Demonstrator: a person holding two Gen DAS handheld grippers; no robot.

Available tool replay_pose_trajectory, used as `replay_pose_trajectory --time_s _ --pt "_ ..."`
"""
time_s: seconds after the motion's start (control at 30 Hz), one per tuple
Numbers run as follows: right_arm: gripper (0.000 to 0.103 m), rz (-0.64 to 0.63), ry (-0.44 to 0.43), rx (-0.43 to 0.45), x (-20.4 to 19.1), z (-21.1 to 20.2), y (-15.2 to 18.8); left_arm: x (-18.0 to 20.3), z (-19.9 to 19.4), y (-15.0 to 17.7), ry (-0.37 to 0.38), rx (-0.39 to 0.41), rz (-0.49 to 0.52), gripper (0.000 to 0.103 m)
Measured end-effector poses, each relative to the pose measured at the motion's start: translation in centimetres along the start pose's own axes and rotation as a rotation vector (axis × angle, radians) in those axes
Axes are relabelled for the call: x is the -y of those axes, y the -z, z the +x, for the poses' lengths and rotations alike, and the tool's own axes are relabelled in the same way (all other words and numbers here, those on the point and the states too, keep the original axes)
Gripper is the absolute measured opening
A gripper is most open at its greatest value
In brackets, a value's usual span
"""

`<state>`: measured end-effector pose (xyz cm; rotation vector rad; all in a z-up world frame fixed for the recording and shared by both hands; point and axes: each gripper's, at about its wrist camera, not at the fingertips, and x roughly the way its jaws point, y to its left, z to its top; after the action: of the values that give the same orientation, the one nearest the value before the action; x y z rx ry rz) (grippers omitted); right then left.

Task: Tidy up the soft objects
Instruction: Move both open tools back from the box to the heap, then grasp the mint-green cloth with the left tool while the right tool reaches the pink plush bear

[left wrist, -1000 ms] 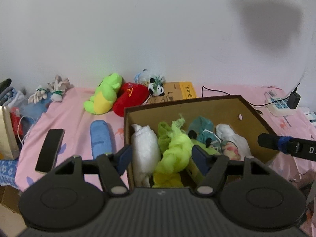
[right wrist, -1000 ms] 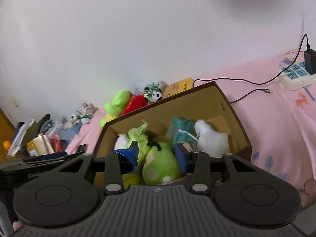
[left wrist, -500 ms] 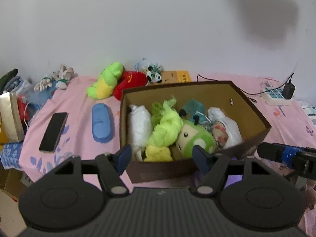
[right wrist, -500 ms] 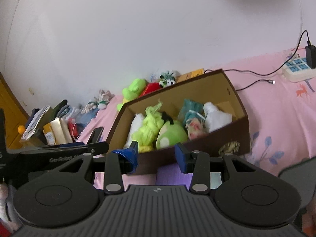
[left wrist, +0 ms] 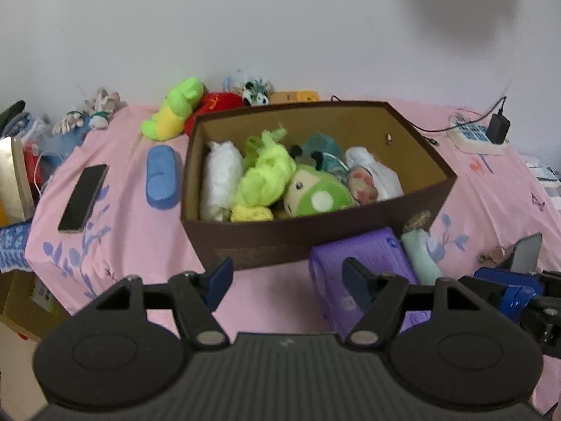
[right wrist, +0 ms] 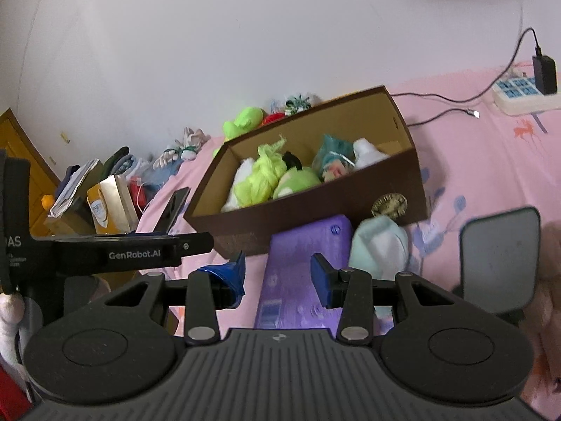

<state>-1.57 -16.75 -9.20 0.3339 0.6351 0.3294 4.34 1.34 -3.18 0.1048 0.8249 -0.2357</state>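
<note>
Hovering with jaws spread and empty, the left gripper [left wrist: 284, 280] and right gripper [right wrist: 277, 273] face the purple pack [left wrist: 361, 266], lying just right of the left one, near side of the brown box [left wrist: 315, 242], its long axis running near-to-far.

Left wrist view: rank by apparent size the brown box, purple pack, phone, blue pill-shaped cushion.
1. brown box, clearly largest.
2. purple pack, though it lies nearest the camera and the gripper partly hides it.
3-4. phone and blue cushion: look alike, no ranking.
</note>
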Motion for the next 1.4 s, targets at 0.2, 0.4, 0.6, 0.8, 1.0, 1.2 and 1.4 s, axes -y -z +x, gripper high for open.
replay_pose_trajectory --time_s 0.2,0.4,0.6,0.8,1.0,1.2,1.4 --pt "0.025 -0.006 0.012 -0.027 0.7 -0.8 1.2 1.6 0.3 1.0 0.016 -0.026 0.022 0.073" --pt "0.025 0.008 0.030 -0.052 1.5 -1.3 2.2 2.6 1.0 1.7 0.043 -0.061 0.040 0.074" --pt "0.025 0.053 0.056 -0.073 2.5 -1.6 3.1 3.5 1.5 2.1 0.061 -0.086 0.079 0.074" --pt "0.025 0.089 0.071 -0.096 3.0 -2.1 3.9 4.1 1.8 2.5 0.109 -0.106 0.108 0.074" --pt "0.025 0.141 0.130 -0.086 4.2 -3.8 4.9 5.0 1.8 3.3 0.162 -0.118 0.162 0.074" --pt "0.025 0.217 0.222 -0.042 5.6 -5.8 5.8 5.7 2.3 4.0 0.230 -0.135 0.222 0.074" --pt "0.025 0.296 0.312 0.013 6.5 -7.1 6.4 6.4 2.5 4.5 0.318 -0.142 0.283 0.074"
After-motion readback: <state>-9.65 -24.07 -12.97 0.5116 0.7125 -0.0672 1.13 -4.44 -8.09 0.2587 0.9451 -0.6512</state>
